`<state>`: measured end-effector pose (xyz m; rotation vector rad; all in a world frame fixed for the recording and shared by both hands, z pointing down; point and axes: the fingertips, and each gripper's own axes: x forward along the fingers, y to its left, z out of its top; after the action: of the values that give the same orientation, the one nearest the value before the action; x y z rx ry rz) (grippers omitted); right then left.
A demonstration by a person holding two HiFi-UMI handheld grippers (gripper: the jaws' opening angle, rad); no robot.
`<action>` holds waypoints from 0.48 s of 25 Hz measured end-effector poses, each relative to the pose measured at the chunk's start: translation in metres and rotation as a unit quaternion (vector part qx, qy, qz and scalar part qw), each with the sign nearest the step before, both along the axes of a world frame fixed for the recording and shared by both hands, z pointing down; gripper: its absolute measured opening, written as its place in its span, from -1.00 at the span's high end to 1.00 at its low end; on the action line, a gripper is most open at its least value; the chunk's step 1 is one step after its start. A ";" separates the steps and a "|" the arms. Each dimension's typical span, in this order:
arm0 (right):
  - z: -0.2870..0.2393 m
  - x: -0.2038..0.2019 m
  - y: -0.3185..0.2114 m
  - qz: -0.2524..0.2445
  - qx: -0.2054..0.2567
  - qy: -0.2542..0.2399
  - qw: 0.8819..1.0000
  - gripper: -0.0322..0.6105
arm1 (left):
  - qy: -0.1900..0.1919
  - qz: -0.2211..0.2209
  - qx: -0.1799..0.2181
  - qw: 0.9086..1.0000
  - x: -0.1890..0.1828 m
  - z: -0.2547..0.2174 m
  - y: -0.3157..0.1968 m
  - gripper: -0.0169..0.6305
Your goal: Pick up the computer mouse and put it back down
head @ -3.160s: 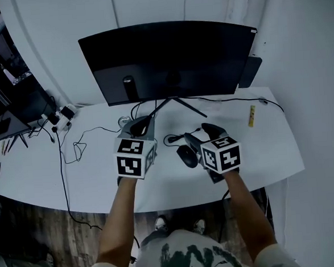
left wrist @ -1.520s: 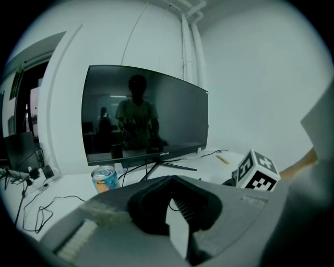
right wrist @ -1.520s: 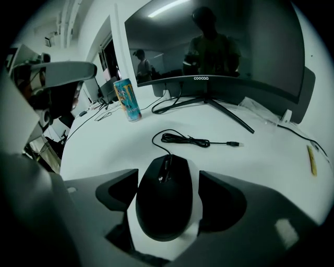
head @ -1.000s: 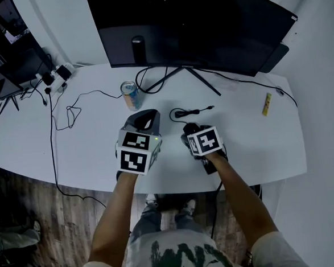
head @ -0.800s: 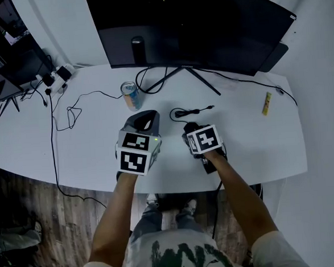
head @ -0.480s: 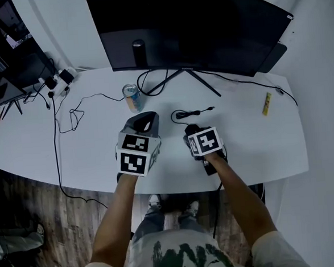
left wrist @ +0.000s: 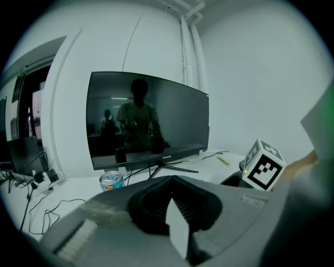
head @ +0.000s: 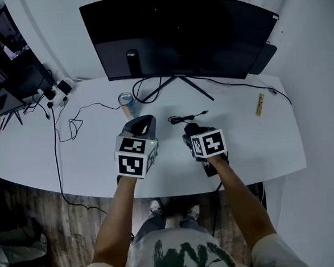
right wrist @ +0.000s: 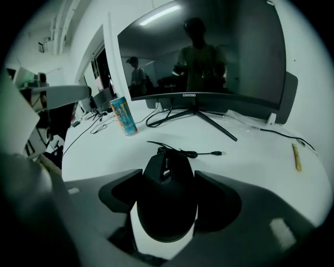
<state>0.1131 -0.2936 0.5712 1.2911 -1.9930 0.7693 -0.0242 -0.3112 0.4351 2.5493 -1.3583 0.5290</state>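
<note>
The computer mouse (right wrist: 166, 208) is clamped in the right gripper (right wrist: 168, 180), whose jaws have just been closing on it, above the worktop's (head: 259, 146) near edge. To its left, the left gripper's (left wrist: 169, 180) jaws are together, empty. Farther off stand a can (head: 128, 104) and a monitor (head: 177, 38).

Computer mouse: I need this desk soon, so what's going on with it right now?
A person holds a gripper in each hand. The right gripper has just been closing its jaws, and they now grip the computer mouse over the white desk. The left gripper is shut, empty, and held alongside.
</note>
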 end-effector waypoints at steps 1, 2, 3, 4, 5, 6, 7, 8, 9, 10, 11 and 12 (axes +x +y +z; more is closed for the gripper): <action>-0.004 0.001 0.000 0.002 0.003 -0.004 1.000 -0.07 | 0.000 0.002 0.002 1.000 0.002 -0.002 0.000 0.94; -0.009 0.003 -0.001 0.004 0.008 -0.009 1.000 -0.07 | 0.000 0.004 0.003 1.000 0.004 -0.004 0.000 0.94; -0.014 0.005 -0.002 0.006 0.014 -0.013 1.000 -0.07 | -0.001 0.006 0.006 1.000 0.006 -0.006 -0.001 0.94; -0.020 0.007 -0.003 0.009 0.019 -0.017 1.000 -0.07 | -0.001 0.008 0.008 1.000 0.008 -0.008 -0.001 0.94; -0.025 0.009 -0.003 0.013 0.024 -0.021 0.999 -0.07 | 0.000 0.010 0.010 1.000 0.010 -0.011 -0.001 0.94; -0.030 0.011 -0.004 0.016 0.030 -0.025 0.999 -0.07 | 0.001 0.012 0.013 1.000 0.012 -0.014 -0.002 0.94; -0.036 0.013 -0.005 0.019 0.035 -0.029 0.999 -0.07 | 0.002 0.013 0.015 1.000 0.014 -0.016 -0.002 0.94; -0.041 0.015 -0.006 0.021 0.041 -0.032 0.998 -0.07 | 0.003 0.014 0.018 1.000 0.016 -0.019 -0.002 0.94; -0.047 0.017 -0.006 0.024 0.047 -0.034 0.998 -0.07 | 0.004 0.015 0.020 1.000 0.018 -0.022 -0.002 0.94; -0.053 0.019 -0.007 0.026 0.054 -0.036 0.998 -0.07 | 0.005 0.017 0.022 1.000 0.020 -0.025 -0.002 0.94; -0.058 0.022 -0.007 0.029 0.060 -0.038 0.997 -0.07 | 0.005 0.019 0.024 1.000 0.022 -0.027 -0.002 0.94; -0.064 0.024 -0.007 0.032 0.065 -0.040 0.997 -0.07 | 0.004 0.020 0.025 0.999 0.024 -0.029 -0.001 0.94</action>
<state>0.1374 -0.3005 0.5074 1.4267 -2.1035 0.7417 -0.0006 -0.3125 0.4066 2.6217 -1.3360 0.4975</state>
